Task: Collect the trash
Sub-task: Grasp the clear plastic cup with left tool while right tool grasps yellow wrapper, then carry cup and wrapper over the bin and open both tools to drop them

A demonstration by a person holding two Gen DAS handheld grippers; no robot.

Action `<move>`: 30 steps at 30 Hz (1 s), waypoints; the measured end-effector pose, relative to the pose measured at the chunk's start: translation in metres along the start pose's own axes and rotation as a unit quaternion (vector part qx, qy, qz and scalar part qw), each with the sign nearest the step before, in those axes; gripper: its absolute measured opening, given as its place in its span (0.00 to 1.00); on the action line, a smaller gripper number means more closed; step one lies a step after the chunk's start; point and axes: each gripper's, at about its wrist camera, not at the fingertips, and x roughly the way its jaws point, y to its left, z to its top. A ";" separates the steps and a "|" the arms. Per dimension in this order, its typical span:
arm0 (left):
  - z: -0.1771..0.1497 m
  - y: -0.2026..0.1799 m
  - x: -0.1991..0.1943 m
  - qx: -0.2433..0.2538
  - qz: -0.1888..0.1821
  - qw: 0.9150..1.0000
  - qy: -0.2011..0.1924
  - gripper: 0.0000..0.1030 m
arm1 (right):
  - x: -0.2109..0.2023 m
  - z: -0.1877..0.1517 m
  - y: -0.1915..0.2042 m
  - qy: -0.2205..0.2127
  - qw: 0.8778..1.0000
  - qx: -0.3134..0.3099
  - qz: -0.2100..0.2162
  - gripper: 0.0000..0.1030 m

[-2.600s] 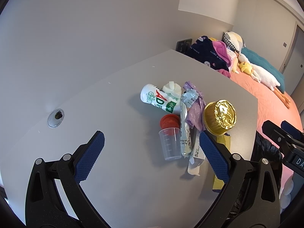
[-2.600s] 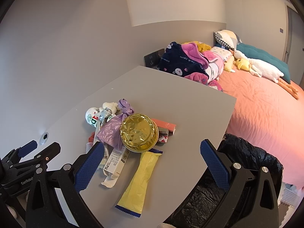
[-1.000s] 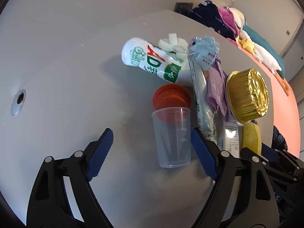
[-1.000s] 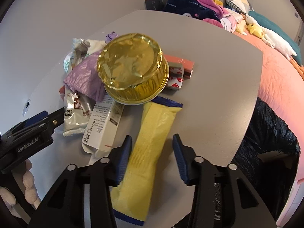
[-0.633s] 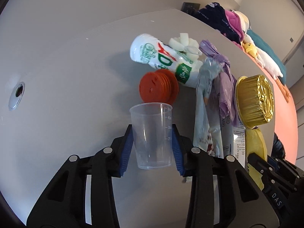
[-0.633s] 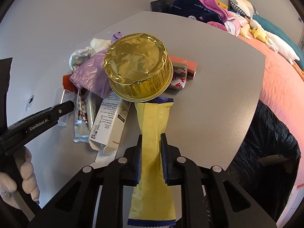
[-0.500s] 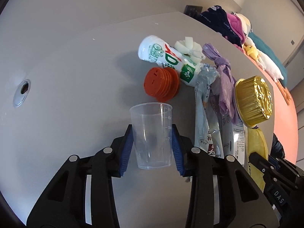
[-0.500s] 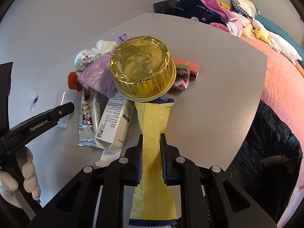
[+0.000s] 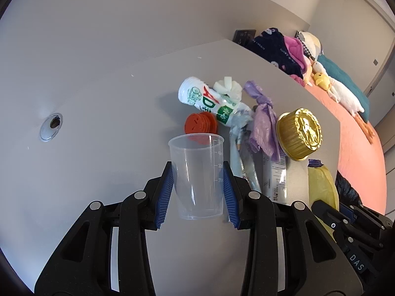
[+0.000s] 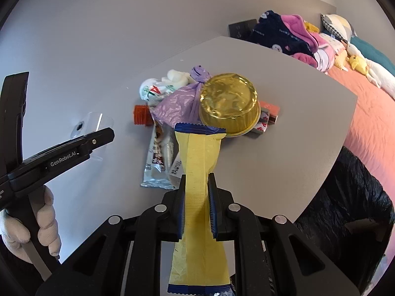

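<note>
My left gripper point(image 9: 197, 192) is shut on a clear plastic measuring cup point(image 9: 197, 172) and holds it above the grey table point(image 9: 111, 98). My right gripper point(image 10: 196, 204) is shut on a yellow snack wrapper point(image 10: 197, 172), lifted off the table. The trash pile lies ahead: a white bottle point(image 9: 209, 102), a red cap point(image 9: 201, 123), a purple bag point(image 9: 264, 128), a gold foil cup point(image 9: 300, 130), silver wrappers point(image 10: 158, 157) and a small red box point(image 10: 267, 116). A black trash bag point(image 10: 345, 197) hangs at the table's right edge.
A round cable hole point(image 9: 51, 125) sits in the table at the left. A bed point(image 9: 358, 148) with clothes and plush toys lies beyond the table's right side. A grey wall point(image 9: 98, 24) stands behind the table.
Both grippers closed, the left on the clear cup and the right on the yellow wrapper, then lifted them up and back from the pile.
</note>
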 end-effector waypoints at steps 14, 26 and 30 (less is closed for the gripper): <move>0.011 -0.052 -0.023 0.040 -0.036 0.998 -0.034 0.37 | -0.049 0.004 -0.035 -0.056 0.998 0.032 -0.019 0.16; 0.011 -0.116 -0.022 0.105 -0.093 0.990 -0.029 0.37 | -0.082 -0.007 -0.082 -0.084 0.991 0.086 -0.063 0.16; 0.010 -0.142 -0.021 0.132 -0.113 0.984 -0.027 0.37 | -0.097 -0.017 -0.100 -0.094 0.986 0.110 -0.082 0.16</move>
